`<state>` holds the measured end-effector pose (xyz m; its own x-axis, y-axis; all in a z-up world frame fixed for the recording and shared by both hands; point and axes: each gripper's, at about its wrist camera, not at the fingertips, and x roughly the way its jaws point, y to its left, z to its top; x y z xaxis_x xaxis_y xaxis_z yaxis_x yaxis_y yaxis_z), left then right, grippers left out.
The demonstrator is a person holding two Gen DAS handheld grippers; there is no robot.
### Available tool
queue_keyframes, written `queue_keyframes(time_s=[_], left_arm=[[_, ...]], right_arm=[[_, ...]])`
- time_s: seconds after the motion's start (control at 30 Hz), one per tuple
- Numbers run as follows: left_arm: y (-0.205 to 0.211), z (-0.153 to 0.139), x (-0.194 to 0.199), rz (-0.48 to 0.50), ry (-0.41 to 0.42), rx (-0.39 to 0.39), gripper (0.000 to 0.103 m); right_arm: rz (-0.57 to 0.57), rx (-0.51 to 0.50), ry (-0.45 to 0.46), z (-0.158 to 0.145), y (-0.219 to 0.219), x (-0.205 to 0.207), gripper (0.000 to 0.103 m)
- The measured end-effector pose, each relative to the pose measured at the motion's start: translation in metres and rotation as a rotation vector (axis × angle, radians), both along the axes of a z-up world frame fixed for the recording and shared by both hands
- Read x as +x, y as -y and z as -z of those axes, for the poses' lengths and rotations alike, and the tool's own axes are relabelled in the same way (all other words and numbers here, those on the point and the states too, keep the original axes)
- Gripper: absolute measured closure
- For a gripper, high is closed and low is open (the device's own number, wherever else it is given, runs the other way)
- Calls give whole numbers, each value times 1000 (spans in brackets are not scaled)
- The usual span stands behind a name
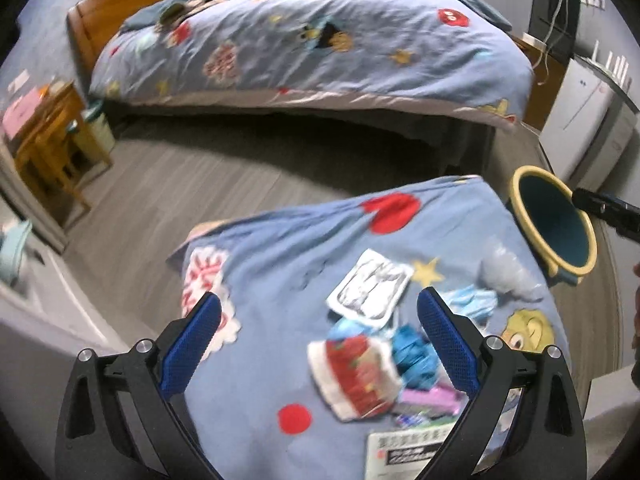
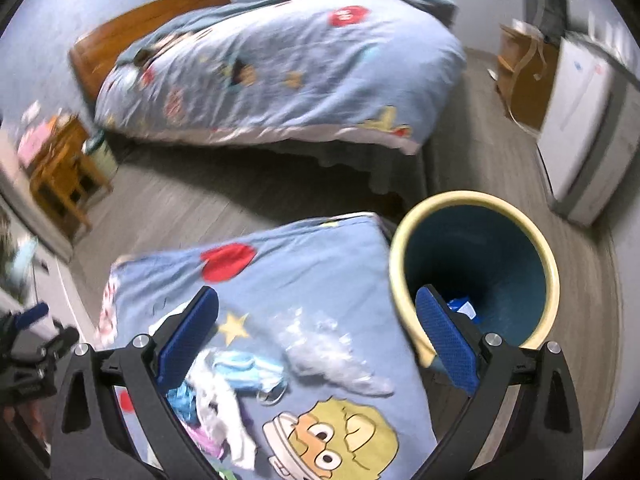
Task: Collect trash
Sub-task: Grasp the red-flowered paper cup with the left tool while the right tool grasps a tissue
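Observation:
Trash lies on a blue cartoon-print bed sheet [image 1: 288, 248]: a red-and-white wrapper [image 1: 356, 376], a silver packet [image 1: 370, 294], a crumpled blue wrapper [image 1: 412, 356], a pale blue face mask [image 2: 248, 368] and clear plastic [image 2: 332, 348]. My left gripper [image 1: 319, 296] hangs open above the pile, holding nothing. A teal bin with a yellow rim [image 2: 400, 248] stands off the bed's corner. My right gripper [image 2: 318, 296] is open and empty, its right finger over the bin's mouth. A blue scrap [image 2: 460, 306] lies inside the bin.
A second bed [image 1: 312, 48] with the same cover lies across a strip of grey wood floor [image 1: 200, 184]. A wooden nightstand [image 1: 48, 140] stands at the left. A white cabinet [image 2: 580, 120] stands at the right, behind the bin.

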<state>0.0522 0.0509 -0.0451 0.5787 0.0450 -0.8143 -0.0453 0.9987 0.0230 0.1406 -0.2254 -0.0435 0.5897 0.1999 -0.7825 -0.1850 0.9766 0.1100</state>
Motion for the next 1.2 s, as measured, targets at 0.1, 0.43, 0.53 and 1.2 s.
queue_keyframes(time_s=[0.1,0.43,0.53,1.2], left_arm=[[-11,11,-4,-35,-34,24,6],[-13,33,-2,-45,-95,17,6],[-8,38,-2,-28,-110,42,6],[35,80,-3,129,-250,10,42]], right_arm=[[-57,-45,-23,13,-23,-10,6],[-209,38,-187,56,-54,-30,31],[-294,67,-249,67,-65,-36,49],[-325,149,-195,44,-54,-31,103]])
